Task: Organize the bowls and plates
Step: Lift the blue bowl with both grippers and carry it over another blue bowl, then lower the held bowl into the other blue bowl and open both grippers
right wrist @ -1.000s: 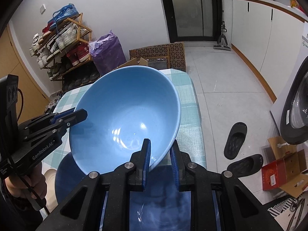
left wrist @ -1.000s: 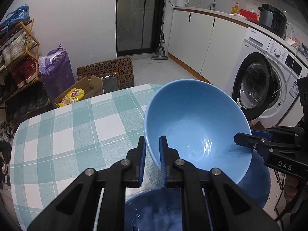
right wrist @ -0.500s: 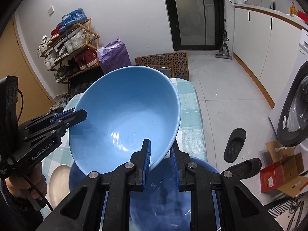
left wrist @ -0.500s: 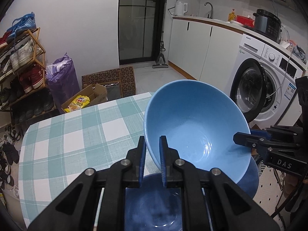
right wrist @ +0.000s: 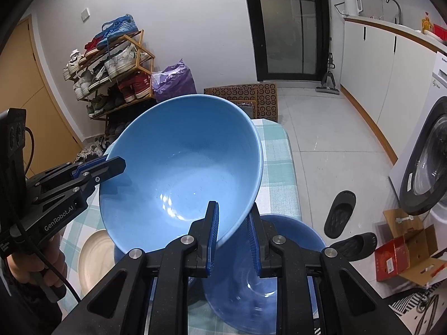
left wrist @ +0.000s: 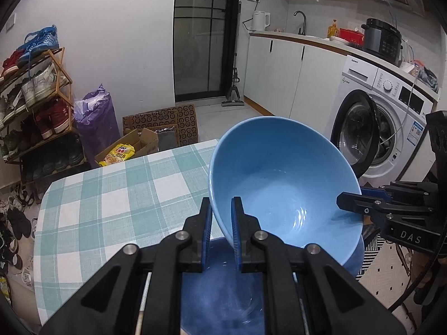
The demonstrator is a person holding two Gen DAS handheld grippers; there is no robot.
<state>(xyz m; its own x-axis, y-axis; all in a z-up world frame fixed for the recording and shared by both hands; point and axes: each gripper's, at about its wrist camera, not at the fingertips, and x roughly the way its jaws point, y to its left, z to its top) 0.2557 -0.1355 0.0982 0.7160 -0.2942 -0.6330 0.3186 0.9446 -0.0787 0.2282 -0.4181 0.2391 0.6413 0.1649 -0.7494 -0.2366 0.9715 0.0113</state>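
Both claws grip the light blue bowl by opposite sides of its rim: the left claw is clenched on one side, the right claw on the other. The bowl hangs tilted above a darker blue bowl near the worktop's right edge. A cream plate lies beside the darker bowl.
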